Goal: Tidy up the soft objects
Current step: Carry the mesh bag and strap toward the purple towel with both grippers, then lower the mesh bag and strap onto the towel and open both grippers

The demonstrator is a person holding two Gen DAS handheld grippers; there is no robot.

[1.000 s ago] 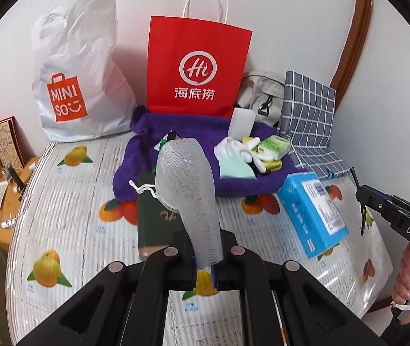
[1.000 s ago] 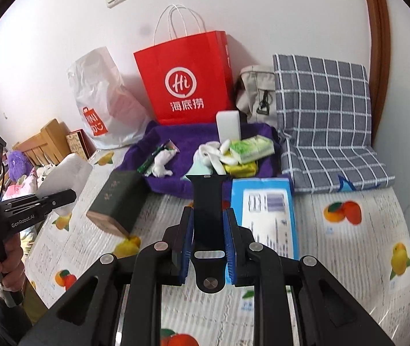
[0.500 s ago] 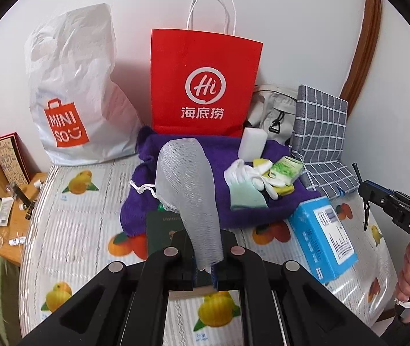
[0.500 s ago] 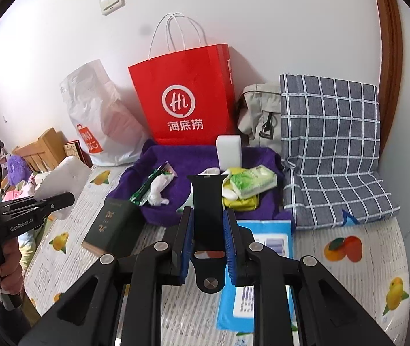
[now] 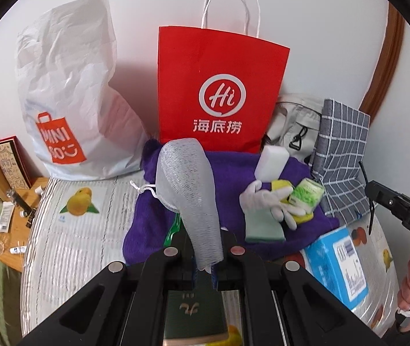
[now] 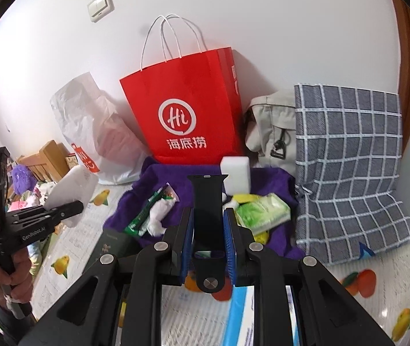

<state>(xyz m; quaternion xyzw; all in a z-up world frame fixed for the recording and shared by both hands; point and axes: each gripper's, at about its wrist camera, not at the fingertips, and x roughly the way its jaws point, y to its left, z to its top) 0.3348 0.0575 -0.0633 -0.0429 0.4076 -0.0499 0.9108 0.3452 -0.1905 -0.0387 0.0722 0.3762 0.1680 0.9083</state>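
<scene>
Your left gripper (image 5: 203, 271) has its fingers clamped on the lower end of a white mesh pouch (image 5: 189, 193), which stands up in the air over the purple towel (image 5: 228, 170). Your right gripper (image 6: 208, 239) pinches a black watch strap (image 6: 208, 201) between its blue pads, the strap rising upright in front of the same towel. So you have two pieces in hand and neither is put down yet.

Much looks left to do. On the towel lie white gloves (image 5: 265, 201), a mint cloth (image 5: 262, 225), a green tissue pack (image 6: 262, 213), a yellow sponge (image 5: 282, 186), a white foam block (image 6: 235, 173) and a green-and-white wrapper (image 6: 150, 213), all loosely heaped and touching. A blue packet (image 5: 337, 265) and a dark green box (image 5: 195, 305) rest on the fruit-print bed cover (image 5: 75, 230) just in front. The red paper bag (image 6: 187, 109) and the white plastic bag (image 5: 69, 92) stand against the wall behind; whether either is your destination, I cannot tell.
</scene>
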